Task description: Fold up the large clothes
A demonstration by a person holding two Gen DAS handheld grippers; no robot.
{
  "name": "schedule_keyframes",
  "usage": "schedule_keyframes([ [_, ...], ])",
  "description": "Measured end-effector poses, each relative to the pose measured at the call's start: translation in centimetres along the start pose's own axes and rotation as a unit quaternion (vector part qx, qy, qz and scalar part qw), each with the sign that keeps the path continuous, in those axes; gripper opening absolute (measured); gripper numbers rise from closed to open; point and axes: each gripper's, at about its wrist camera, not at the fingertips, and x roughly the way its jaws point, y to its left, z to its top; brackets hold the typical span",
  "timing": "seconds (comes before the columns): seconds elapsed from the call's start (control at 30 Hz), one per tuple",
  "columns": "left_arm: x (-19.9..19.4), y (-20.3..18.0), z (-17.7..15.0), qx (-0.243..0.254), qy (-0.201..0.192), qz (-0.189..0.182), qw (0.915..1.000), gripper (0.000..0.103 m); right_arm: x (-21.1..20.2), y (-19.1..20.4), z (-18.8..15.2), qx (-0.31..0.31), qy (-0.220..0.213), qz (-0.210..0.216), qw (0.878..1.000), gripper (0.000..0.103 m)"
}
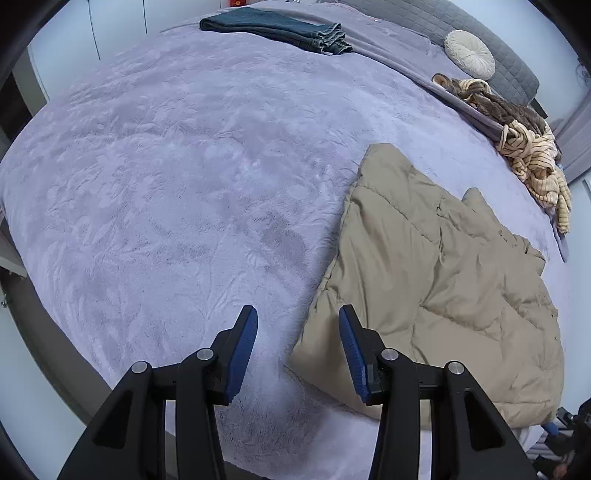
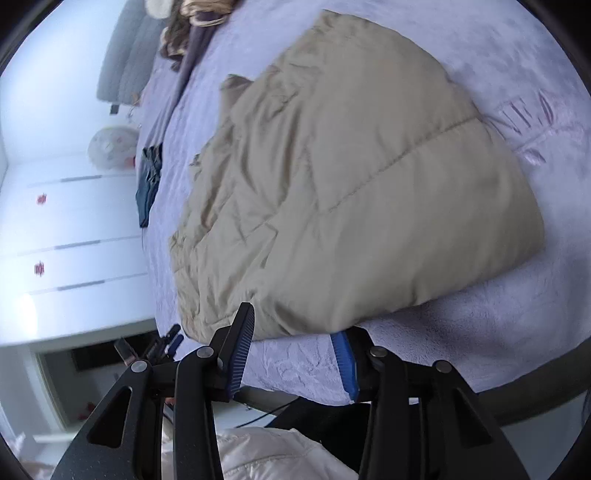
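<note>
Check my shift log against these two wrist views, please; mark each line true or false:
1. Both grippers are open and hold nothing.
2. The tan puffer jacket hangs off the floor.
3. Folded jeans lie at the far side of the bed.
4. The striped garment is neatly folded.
1. True. The left gripper and right gripper both stand open, empty.
2. False. The tan puffer jacket lies on the lavender blanket.
3. True. The folded jeans lie far across the bed.
4. False. The striped garment is a crumpled heap near the round cushion.
</note>
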Motion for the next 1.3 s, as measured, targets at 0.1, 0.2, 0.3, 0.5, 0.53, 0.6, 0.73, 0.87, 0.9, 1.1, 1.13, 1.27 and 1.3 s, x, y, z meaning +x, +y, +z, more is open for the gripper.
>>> schedule_keyframes([
  [0.1,1.6,-2.1,0.9,0.02,0.013,0.0,0.9997,0.048,-0.4,1.4,-0.6,-0.05,-0.004,-0.015,0.999,0.044],
  [0.2,5.1,-4.3,0.6,0.052,0.044,0.036,0.997,0.048,-0.4,1.1,-0.7,-0.047,-0.016,-0.021,0.999,0.043],
  [0.3,7.4,-5.5,0.1,0.056,0.063,0.061,0.9946,0.048,-0.8,1.5,-1.5,-0.058,-0.005,-0.014,0.998,0.043],
  [0.5,7.9,-5.8,0.7,0.059,0.079,0.084,0.9916,0.064,-3.0,2.5,-1.7,-0.083,-0.035,-0.008,0.996,0.043],
  [0.53,8.0,-5.8,0.9,0.058,0.083,0.084,0.9913,0.064,-3.5,2.1,-1.1,-0.067,-0.062,-0.018,0.996,0.043],
  [0.6,8.2,-5.9,0.9,0.055,0.09,0.088,0.9905,0.064,-3.2,1.4,0.3,-0.039,-0.087,-0.065,0.993,0.043],
  [0.73,8.4,-6.2,1.2,0.057,0.099,0.096,0.9888,0.064,-1.3,-1.8,1.4,-0.019,-0.09,-0.163,0.982,0.038],
  [0.87,8.2,-7.0,2.0,0.053,0.101,0.103,0.9881,0.064,-0.3,-4.7,0.8,0.005,-0.086,-0.146,0.986,0.036],
  [0.9,8.4,-7.1,2.5,0.052,0.101,0.106,0.9878,0.064,-0.2,-4.8,0.7,0.004,-0.086,-0.146,0.986,0.036],
  [1.1,6.1,-9.4,3.0,0.072,0.086,0.106,0.988,0.064,-1.0,-3.5,0.0,0.002,-0.093,-0.141,0.986,0.046],
  [1.13,5.6,-9.8,3.0,0.079,0.081,0.106,0.9879,0.064,-1.2,-3.2,-0.1,0.004,-0.097,-0.134,0.986,0.05],
  [1.27,4.2,-12.0,2.8,0.106,0.068,0.098,0.9872,0.064,-1.7,-1.9,-1.2,-0.001,-0.103,-0.109,0.989,0.056],
  [1.3,3.9,-12.3,2.6,0.11,0.067,0.095,0.9871,0.064,-1.7,-1.7,-1.4,-0.004,-0.102,-0.105,0.989,0.056],
])
